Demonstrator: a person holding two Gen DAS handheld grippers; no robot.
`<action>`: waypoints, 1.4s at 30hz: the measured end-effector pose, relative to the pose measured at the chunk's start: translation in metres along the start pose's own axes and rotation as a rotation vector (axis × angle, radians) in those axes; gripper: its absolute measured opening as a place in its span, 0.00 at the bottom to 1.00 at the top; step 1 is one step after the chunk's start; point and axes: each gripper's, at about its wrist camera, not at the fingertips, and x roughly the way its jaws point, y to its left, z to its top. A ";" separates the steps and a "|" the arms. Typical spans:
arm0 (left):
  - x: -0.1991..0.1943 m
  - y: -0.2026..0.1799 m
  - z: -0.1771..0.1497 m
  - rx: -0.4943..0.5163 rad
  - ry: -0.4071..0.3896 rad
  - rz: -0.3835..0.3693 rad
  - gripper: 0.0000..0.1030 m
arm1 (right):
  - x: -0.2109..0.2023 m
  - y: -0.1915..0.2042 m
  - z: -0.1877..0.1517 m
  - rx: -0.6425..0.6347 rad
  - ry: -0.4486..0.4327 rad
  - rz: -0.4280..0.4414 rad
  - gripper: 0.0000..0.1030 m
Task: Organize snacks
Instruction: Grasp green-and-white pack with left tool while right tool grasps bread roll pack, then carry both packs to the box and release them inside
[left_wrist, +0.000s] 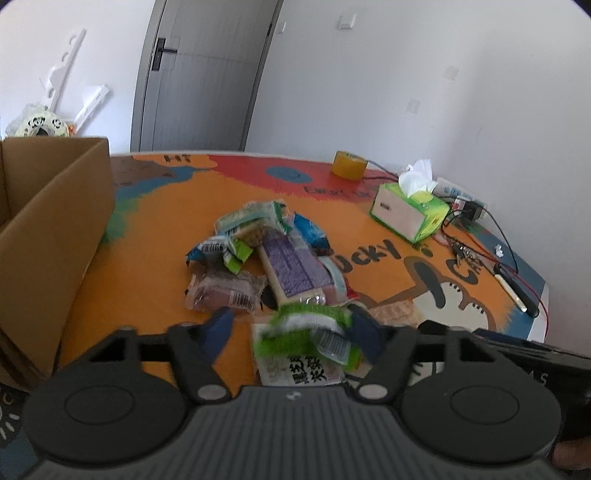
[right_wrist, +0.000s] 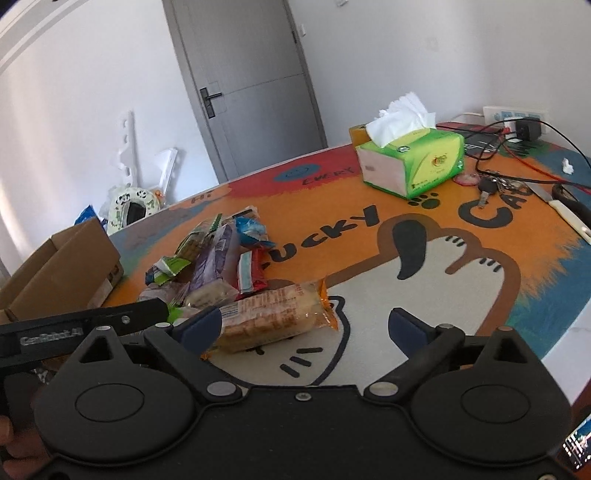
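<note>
Right of the open brown cardboard box (left_wrist: 55, 229), the left gripper (left_wrist: 291, 325) spreads wide around a blurred green-and-white snack packet (left_wrist: 306, 332), grip uncertain, probably box-bound; the right gripper (right_wrist: 306, 328) gapes empty beside an orange-ended cracker pack (right_wrist: 273, 314).

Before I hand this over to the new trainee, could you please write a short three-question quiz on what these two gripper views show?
1. True or false: the left gripper has a green snack packet between its fingers.
2. Which is the tissue box beside? A) the cardboard box B) the roll of tape C) the door
3. Fill in: the right gripper is ____, and the orange-ended biscuit pack lies by one of its fingers.

Key: 1 true; 2 B; 3 open.
</note>
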 end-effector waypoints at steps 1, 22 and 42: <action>0.002 0.000 -0.001 -0.005 0.008 0.000 0.49 | 0.002 0.001 0.000 -0.006 0.005 0.002 0.96; -0.012 0.024 0.005 -0.036 -0.021 0.043 0.28 | 0.038 0.030 0.000 -0.098 0.030 0.006 1.00; -0.037 0.035 0.009 -0.056 -0.073 0.057 0.28 | 0.024 0.041 0.006 -0.136 0.026 0.005 0.73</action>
